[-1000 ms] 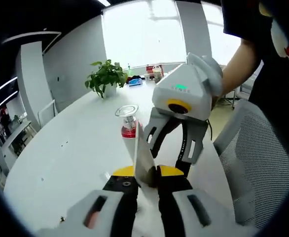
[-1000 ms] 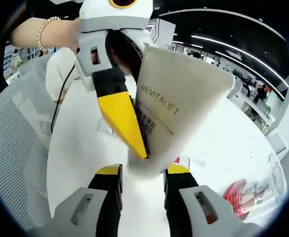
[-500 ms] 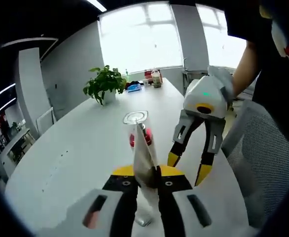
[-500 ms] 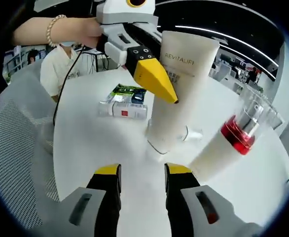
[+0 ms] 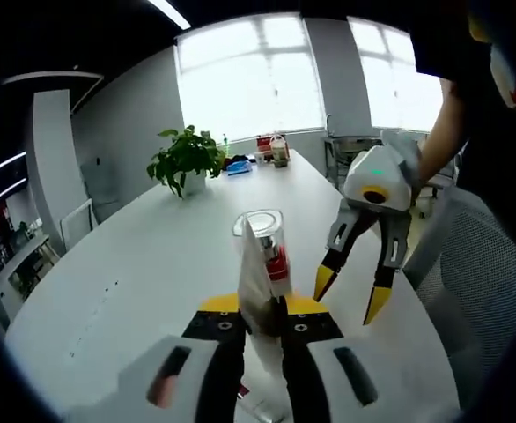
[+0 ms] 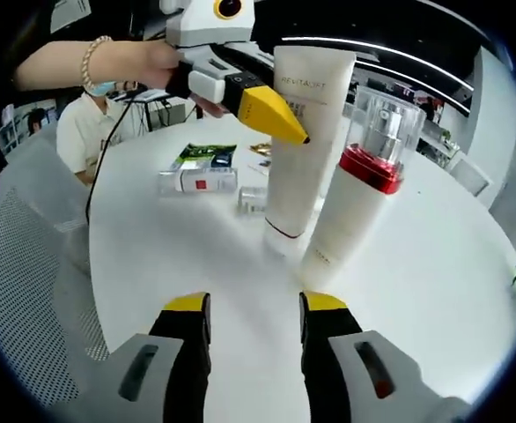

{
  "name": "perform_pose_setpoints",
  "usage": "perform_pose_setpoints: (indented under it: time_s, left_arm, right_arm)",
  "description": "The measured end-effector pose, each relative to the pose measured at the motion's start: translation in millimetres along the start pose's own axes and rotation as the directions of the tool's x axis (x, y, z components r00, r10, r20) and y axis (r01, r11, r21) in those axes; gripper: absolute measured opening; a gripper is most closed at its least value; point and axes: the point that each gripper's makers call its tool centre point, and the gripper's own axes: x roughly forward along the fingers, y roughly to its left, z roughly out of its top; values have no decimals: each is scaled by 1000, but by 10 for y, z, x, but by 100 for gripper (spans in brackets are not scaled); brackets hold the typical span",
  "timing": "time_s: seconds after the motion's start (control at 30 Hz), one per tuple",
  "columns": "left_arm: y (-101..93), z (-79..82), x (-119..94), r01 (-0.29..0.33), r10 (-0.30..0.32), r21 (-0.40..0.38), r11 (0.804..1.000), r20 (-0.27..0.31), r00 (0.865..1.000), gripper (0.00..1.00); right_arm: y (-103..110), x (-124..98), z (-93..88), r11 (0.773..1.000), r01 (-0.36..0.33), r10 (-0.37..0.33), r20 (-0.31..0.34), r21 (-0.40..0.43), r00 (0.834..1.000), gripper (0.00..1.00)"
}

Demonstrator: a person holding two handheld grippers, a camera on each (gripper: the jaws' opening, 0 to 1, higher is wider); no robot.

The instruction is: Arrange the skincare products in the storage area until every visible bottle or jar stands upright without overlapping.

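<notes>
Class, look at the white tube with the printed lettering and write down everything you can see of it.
The white tube looks like soft, matte plastic, printed near its upper end with dark lettering and a block of small text. It stands on its cap end on the white table, flat crimped end up. The left tool grips its crimped end. Beside it stands a pump bottle with a red collar; whether they touch is unclear.

Office: long white table [image 5: 135, 264], mesh chair [image 5: 478, 291].
</notes>
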Motion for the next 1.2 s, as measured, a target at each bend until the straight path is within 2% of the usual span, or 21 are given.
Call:
perform_pose_setpoints:
  time_s: [0.13, 0.27, 0.33, 0.43, 0.53, 0.8, 0.93, 1.03, 1.1, 1.17, 1.2]
  left_arm:
    - [9, 4, 11, -4, 4, -5, 1000, 3, 1000, 10]
    - [21, -10, 1, -10, 11, -72, 997, 13, 1000, 10]
    - [31, -13, 1, -16, 17, -76, 997, 13, 1000, 10]
    - [6, -62, 12, -21, 20, -70, 997, -21, 1000, 14]
    - [-32, -63, -11, -22, 21, -89, 996, -18, 1000, 17]
    - [53, -212, -223, -93, 88, -160, 983, -41, 995, 28]
    - [17, -230, -382, -150, 141, -211, 966, -54, 988, 35]
    - [-11, -247, -513, -189, 183, -265, 946, -45, 982, 38]
    - [-38, -299, -593, -221, 213, -320, 921, -60, 975, 43]
    - [-47, -353, -670, -246, 234, -326, 913, -77, 969, 46]
    - [-54, -404, -730, -265, 248, -353, 897, -95, 964, 47]
  right_arm:
    - [-19, -6, -6, 1000, 5, -5, -3, 5, 1000, 41]
    - [-21, -3, 2, 1000, 3, -3, 0, 4, 1000, 41]
    - [-8, -1, 9, 1000, -1, 1, 0, 4, 1000, 41]
    - [26, 0, 14, 1000, -7, 7, -2, 5, 1000, 41]
    - [39, 13, -1, 1000, -13, 13, -5, 4, 1000, 42]
    - [70, 1, 35, 1000, -12, 12, 3, 12, 1000, 45]
    - [119, -21, 75, 999, -16, 15, 20, 35, 1000, 50]
    - [141, -25, 110, 999, -15, 14, 30, 43, 999, 54]
    - [148, -25, 137, 999, -16, 14, 38, 48, 999, 55]
    - [150, -31, 176, 999, -14, 12, 48, 51, 999, 57]
    - [163, -43, 224, 999, -16, 13, 56, 51, 998, 57]
